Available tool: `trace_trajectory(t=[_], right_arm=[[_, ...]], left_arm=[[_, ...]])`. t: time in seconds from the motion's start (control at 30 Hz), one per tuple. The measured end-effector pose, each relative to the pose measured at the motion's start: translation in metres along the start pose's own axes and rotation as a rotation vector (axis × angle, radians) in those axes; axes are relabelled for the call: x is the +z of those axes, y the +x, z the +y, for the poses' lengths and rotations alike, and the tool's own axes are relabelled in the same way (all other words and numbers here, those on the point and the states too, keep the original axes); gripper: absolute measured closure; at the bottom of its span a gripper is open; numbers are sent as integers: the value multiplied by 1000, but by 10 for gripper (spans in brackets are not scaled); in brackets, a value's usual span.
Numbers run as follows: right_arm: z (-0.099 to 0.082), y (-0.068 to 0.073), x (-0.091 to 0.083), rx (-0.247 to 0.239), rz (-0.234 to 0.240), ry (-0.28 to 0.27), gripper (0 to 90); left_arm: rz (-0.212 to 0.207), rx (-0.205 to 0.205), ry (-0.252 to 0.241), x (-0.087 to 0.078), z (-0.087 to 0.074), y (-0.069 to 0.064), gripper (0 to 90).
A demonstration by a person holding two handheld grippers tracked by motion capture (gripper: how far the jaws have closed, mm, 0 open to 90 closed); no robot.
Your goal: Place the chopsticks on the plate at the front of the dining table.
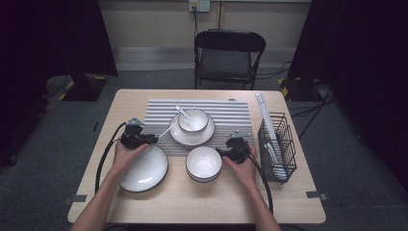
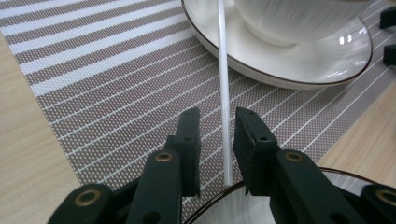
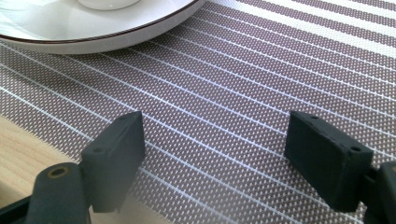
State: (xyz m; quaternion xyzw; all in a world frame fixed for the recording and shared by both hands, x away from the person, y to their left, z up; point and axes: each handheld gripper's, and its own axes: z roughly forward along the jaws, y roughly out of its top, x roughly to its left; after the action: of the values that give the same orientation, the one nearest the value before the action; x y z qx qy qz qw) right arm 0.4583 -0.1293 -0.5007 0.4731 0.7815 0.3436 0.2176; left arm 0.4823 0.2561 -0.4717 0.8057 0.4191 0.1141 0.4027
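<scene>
While a person's hands come in from the near edge of a wooden desk [image 1: 144,202], the left gripper [image 1: 150,139] hovers over the far rim of a large white plate [image 1: 144,169] with a dark rim, lying at the front left. Its jaws stand a little apart around a thin white stick [image 2: 224,93], one jaw on each side; on the left a gap shows between pad and stick, and whether the right pad touches it cannot be told. The stick runs from above the large plate's rim, over a grey striped placemat [image 1: 159,111], and leans on the edge of a smaller plate [image 1: 183,138] at the mat's middle. On that smaller plate stands a white bowl [image 1: 193,120] with a white spoon [image 1: 184,114] resting in it. Just in front of the mat sits a second white bowl [image 1: 204,163], with nothing in it. Right of that bowl, the right gripper [image 1: 220,151] points toward the mat, its jaws wide apart with nothing between them, low over the striped weave, as the right gripper view shows [image 3: 212,158]. At the desk's right edge stands a black wire basket [image 1: 278,144] holding long white sticks [image 1: 265,120] that lean out over its far side. Beyond the desk stands a black folding chair [image 1: 229,55].
</scene>
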Motion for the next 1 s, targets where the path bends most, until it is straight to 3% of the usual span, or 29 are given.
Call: trace_trajectory(t=[0.07, 0.13, 0.2, 0.27, 0.3, 0.43, 0.7, 1.0], right_arm=[[0, 0, 0, -1, 0, 0, 194], [0, 0, 0, 0, 0, 0, 194], [0, 0, 0, -1, 0, 0, 194], [0, 0, 0, -1, 0, 0, 194], [0, 0, 0, -1, 0, 0, 194], [0, 0, 0, -1, 0, 0, 194], [0, 0, 0, 0, 0, 0, 194], [0, 0, 0, -1, 1, 0, 194]], left_arm=[[-19, -17, 5, 2, 0, 0, 728], [-4, -14, 10, 6, -1, -1, 736], [-36, -22, -1, 8, -1, -2, 794], [-24, -14, 1, 11, -1, -4, 838], [-38, -20, 6, 11, 0, -3, 861], [-27, -14, 0, 14, 1, -6, 865], [-46, -48, -28, 21, 3, -9, 862], [-65, -28, -21, 22, 3, -10, 842]])
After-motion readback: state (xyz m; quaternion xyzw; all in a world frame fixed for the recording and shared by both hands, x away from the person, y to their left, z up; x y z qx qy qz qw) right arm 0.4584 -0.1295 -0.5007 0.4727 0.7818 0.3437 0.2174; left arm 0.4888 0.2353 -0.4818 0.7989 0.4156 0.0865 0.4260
